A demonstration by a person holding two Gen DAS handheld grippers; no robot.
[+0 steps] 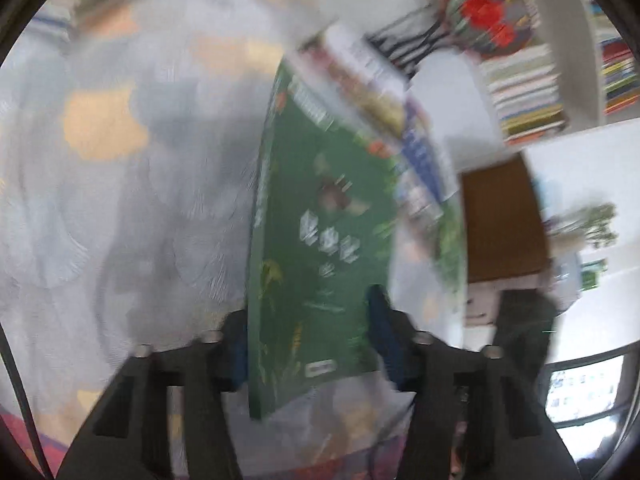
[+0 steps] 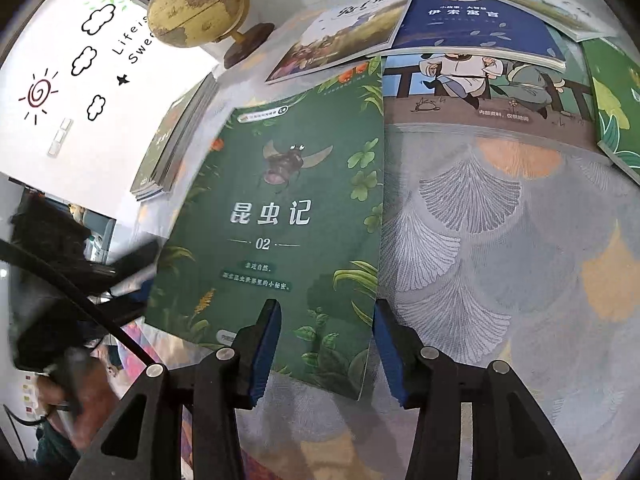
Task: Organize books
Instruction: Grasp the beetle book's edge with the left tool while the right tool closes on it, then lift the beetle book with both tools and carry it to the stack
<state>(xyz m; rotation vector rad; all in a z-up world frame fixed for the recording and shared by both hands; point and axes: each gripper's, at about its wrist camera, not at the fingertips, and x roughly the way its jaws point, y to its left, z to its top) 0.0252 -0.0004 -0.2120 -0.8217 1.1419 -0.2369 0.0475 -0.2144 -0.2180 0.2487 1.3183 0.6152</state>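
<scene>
The green book (image 2: 280, 216) lies tilted on the patterned tabletop (image 2: 500, 260), its long axis running away from the cameras, title end toward the other books (image 2: 472, 40) and the globe (image 2: 196, 4). The right claw (image 2: 326, 344) is spread, straddling its near edge. The left claw (image 1: 308, 344) brackets the book too; blur hides whether it pinches.

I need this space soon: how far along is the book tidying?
Early on, it seems. Done: one neat stack sits by the wall. In hand: the green insect book has a corner between the fingers of the open right tool. It also lies between the left tool fingers, grip unclear through blur. Left: the blue book, the picture book and others overlap loosely behind it.
</scene>
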